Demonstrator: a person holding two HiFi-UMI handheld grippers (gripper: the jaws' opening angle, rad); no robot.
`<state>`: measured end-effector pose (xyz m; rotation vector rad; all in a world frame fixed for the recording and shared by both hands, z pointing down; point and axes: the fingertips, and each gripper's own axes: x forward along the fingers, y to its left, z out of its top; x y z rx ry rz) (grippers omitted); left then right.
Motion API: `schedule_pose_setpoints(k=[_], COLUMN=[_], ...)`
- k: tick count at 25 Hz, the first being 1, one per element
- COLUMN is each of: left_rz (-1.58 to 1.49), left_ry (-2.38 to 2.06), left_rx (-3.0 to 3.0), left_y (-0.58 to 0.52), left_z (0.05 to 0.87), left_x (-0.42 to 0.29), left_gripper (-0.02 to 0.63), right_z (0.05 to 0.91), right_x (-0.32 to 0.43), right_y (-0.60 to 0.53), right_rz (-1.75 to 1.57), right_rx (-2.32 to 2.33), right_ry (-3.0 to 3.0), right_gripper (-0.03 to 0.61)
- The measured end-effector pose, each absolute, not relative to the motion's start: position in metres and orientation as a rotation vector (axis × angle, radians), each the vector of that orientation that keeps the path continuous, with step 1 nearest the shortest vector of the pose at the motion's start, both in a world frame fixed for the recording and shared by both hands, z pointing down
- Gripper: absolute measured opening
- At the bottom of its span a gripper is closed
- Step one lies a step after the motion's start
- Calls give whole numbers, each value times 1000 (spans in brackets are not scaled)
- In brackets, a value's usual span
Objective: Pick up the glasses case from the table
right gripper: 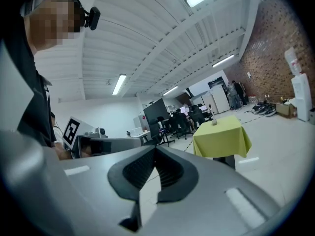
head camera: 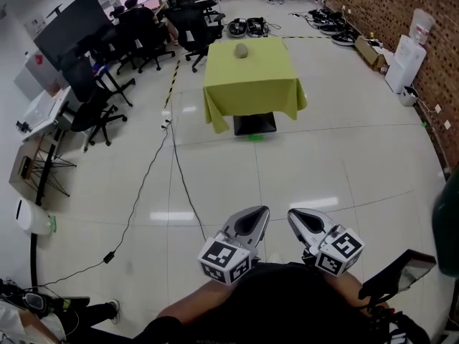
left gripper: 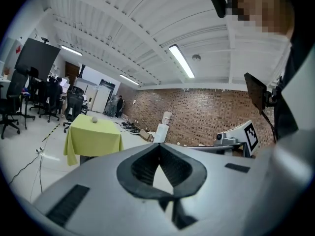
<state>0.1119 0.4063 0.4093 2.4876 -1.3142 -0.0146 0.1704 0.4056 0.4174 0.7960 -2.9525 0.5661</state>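
Jaws together, glasses case well apart

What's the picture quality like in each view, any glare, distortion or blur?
Head view: evenly lit and sharp, with ceiling lights glaring in patches on the glossy floor. Left gripper view: strong fisheye, dark rounded corners, tube light blown out. Right gripper view: the same fisheye bows the ceiling beams; the table is clear but small.

— How many tables?
— One yellow-clothed table, upper centre, bearing one glasses case.
— Grippers?
— Two, lower centre: left gripper, right gripper.
— Anything else?
— One large black screen, upper left.
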Motion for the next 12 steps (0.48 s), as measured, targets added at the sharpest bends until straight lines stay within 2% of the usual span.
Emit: schedule_pose_setpoints(k=[12], left_rz=[106], left_ry=[-1345], left_rx=[2457], left_y=[388], left_z=[415], left_x=[135], left_gripper=[5], right_z=[428], right_x=[187], right_y=[382], right_rz=[683], right_rx=[738], right_ry=[-2978], right_gripper=[3])
